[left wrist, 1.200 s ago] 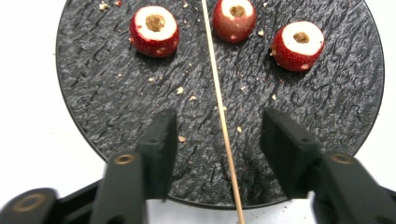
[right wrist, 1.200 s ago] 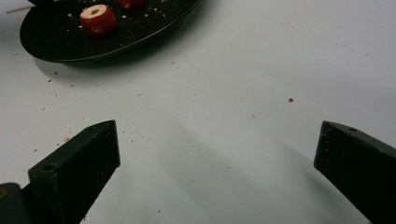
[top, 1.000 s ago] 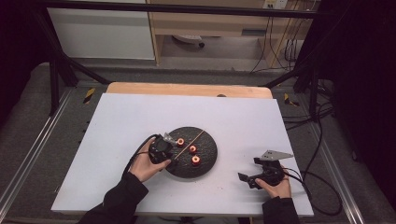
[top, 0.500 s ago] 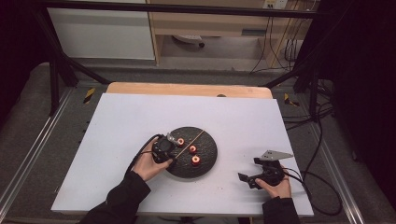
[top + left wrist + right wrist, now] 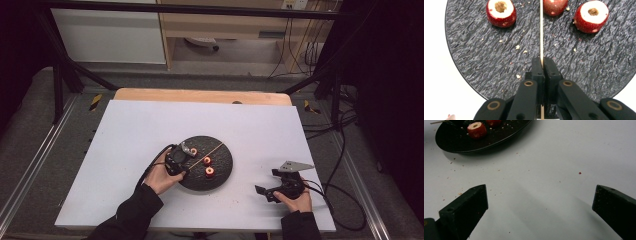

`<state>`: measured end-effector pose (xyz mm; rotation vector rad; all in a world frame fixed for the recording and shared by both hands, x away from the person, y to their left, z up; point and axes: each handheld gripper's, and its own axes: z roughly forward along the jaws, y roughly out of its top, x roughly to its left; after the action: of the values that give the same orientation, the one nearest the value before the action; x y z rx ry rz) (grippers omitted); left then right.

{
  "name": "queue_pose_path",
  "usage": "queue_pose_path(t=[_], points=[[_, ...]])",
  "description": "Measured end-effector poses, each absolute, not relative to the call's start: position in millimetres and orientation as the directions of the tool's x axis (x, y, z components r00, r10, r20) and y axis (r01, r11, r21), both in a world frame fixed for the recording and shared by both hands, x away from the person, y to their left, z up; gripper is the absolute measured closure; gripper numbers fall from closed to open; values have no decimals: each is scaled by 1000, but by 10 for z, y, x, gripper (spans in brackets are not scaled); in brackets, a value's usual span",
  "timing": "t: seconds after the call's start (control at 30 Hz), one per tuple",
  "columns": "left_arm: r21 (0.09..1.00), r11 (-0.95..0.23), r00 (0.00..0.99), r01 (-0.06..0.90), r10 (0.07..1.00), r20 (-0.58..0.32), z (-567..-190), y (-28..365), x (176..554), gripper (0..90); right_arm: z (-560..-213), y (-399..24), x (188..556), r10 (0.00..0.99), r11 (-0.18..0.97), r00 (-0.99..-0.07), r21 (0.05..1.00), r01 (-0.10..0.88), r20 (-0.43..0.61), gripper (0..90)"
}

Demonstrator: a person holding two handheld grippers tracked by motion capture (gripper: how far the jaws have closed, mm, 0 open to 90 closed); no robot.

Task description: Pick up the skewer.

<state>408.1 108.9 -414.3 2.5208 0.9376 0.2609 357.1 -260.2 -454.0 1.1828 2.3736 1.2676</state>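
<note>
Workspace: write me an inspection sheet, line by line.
Surface: white table, crumbs near the plate.
Job's things: thin wooden skewer lying across the black round plate; three cored red fruit pieces on it.
Clutter: nothing seen beyond crumbs.
Grippers: left tongs have just closed, shut on the skewer; right tongs open, holding nothing, over bare table.
Cables: one trailing from the right tongs off the table edge.
Surroundings: black frame bars, grey floor.

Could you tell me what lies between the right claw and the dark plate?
Bare white table with scattered crumbs, nothing else; the right gripper view shows it between the open right claw and the dark plate.
</note>
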Motion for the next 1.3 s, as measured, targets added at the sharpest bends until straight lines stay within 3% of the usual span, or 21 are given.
queue_pose_path(t=[0.47,1.3], points=[[539,-634,746,555,666,15,-4042,1205,4005,885,-4542,-2600,3569,733,310,-656,768,560,183,7],[718,-464,692,519,721,-34,-4069,1784,3639,885,-4539,-2596,3575,745,303,-641,762,573,186,6]])
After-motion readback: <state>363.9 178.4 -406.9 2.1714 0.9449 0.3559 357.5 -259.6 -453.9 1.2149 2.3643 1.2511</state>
